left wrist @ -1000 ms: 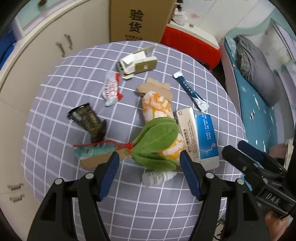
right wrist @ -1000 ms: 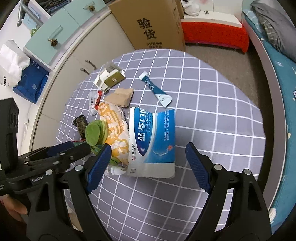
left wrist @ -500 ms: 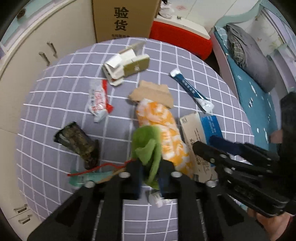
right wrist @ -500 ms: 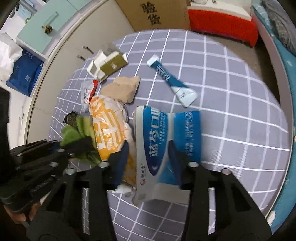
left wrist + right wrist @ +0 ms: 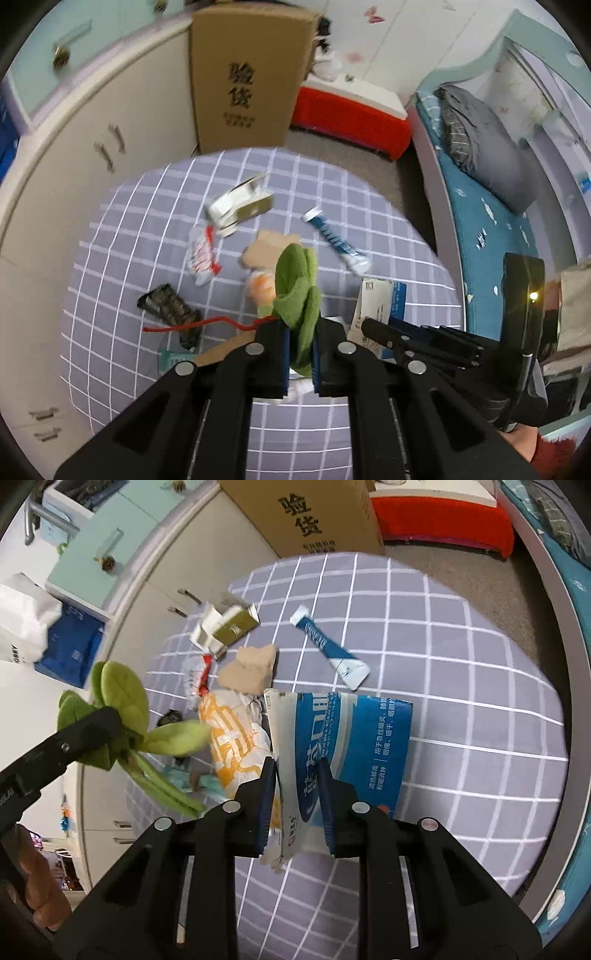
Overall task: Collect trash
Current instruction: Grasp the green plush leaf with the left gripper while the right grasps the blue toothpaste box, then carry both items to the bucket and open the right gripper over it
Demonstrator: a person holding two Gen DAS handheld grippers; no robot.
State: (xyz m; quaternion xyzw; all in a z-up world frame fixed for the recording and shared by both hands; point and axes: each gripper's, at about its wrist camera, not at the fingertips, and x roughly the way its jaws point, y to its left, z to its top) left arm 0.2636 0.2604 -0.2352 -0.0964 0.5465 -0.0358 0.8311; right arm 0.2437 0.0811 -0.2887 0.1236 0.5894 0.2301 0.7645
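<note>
Two grips: our left gripper [image 5: 299, 354] pinches green leaf bundle [image 5: 297, 291]; right gripper [image 5: 295, 805] closing across blue box [image 5: 343, 746], long axis running ahead of fingers.

Both tongs point steeply downward, the left tongs [image 5: 298, 350] pinched tight on a green leafy bunch [image 5: 299, 295] while the right tongs [image 5: 295, 805] are closing, pads pressing a blue-and-white box [image 5: 343, 746] between them.

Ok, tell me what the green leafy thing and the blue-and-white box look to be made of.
Green leafy thing: seems soft felt or plush fabric, matte and fuzzy, leaves folding limply in the left tool.
Blue-and-white box: looks like thin printed card, slightly glossy, with a torn, frayed edge, pinched as the right tool closes.
</note>
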